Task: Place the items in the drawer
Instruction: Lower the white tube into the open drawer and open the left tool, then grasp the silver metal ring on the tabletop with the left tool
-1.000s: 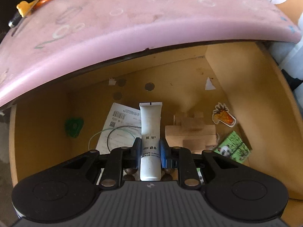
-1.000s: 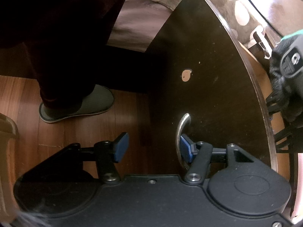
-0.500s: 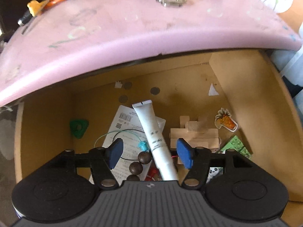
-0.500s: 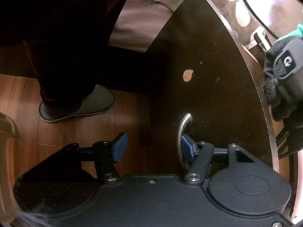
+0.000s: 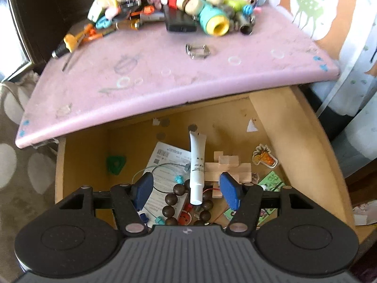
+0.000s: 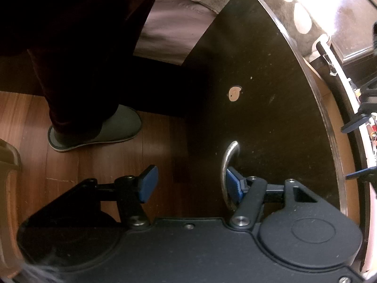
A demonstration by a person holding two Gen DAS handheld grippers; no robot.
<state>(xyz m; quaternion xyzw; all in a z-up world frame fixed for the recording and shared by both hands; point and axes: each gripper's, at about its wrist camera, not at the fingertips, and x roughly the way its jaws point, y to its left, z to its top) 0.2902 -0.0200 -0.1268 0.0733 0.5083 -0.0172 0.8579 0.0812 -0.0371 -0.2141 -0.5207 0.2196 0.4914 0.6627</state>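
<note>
**Tube lies in the drawer; more items wait on the desk**

With its jaws spread wide and nothing between them, the left gripper (image 5: 186, 189) hangs above the open drawer (image 5: 304, 146), where the white tube (image 5: 197, 165) lies near the middle of the floor, resting across the dark beads (image 5: 170, 211) and beside the wooden puzzle (image 5: 229, 167) and paper slip (image 5: 167, 165). This placing looks finished. Next, I judge, the left gripper must travel to the heap of toys (image 5: 179, 7) at the far edge of the pink desk (image 5: 165, 75) and choose one piece. The right gripper (image 6: 188, 185) is also open, one finger hooked behind the metal handle (image 6: 228, 165) on the dark drawer front (image 6: 271, 94), seemingly steadying it. Below are a wooden floor (image 6: 94, 165) and a slippered foot (image 6: 99, 129).
</note>
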